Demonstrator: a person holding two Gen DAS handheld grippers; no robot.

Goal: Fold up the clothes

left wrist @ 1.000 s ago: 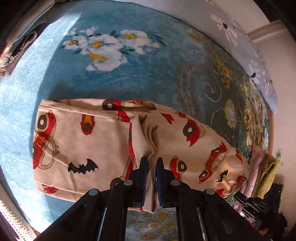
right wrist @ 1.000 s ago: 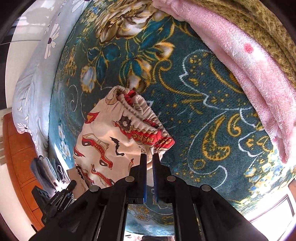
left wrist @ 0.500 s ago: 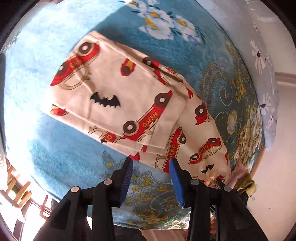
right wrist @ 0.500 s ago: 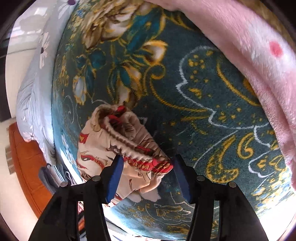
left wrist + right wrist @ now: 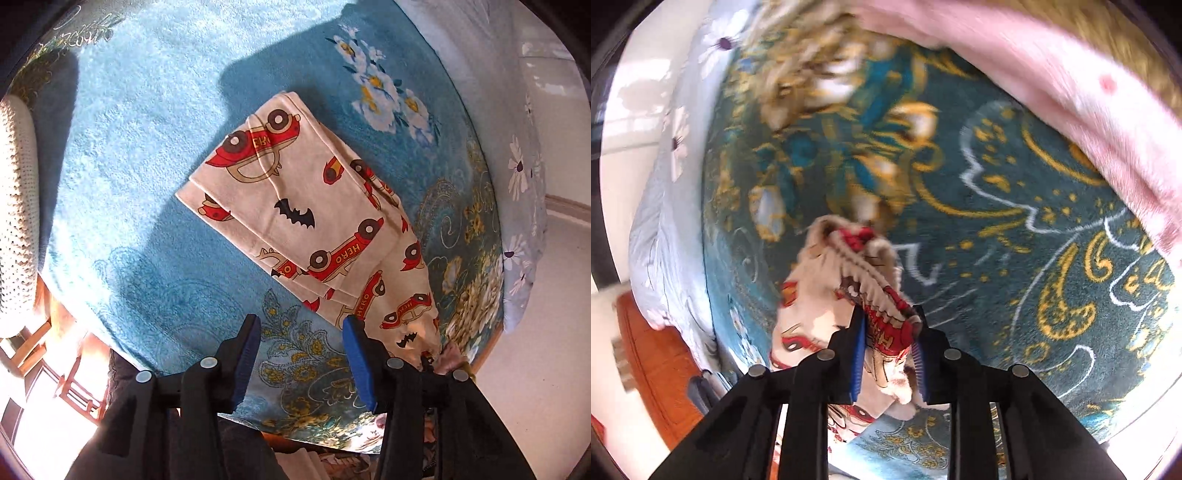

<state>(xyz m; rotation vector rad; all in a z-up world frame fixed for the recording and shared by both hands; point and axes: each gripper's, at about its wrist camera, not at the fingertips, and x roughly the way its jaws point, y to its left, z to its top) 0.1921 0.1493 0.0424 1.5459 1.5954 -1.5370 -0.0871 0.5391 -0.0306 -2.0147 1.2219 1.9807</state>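
Cream pyjama trousers (image 5: 295,206) printed with red cars and black bats lie folded on the blue flowered blanket (image 5: 129,147), running diagonally from the centre to the lower right. My left gripper (image 5: 301,325) hangs open just short of their near edge, holding nothing. In the blurred right wrist view, the gathered waistband end of the trousers (image 5: 812,295) bunches up between the blue pads. My right gripper (image 5: 890,317) is shut on that bunch, low over the teal and gold part of the blanket (image 5: 997,258).
A pink fleece cloth (image 5: 1071,92) with an olive one behind it lies along the blanket's far right. A pale flowered sheet (image 5: 524,184) borders the far side. A cream knitted item (image 5: 14,184) sits at the left edge. Orange wooden furniture (image 5: 653,369) stands beyond the bed.
My left gripper let go of the trouser leg, opened and drew back and up. My right gripper opened over the waistband, then narrowed onto it again.
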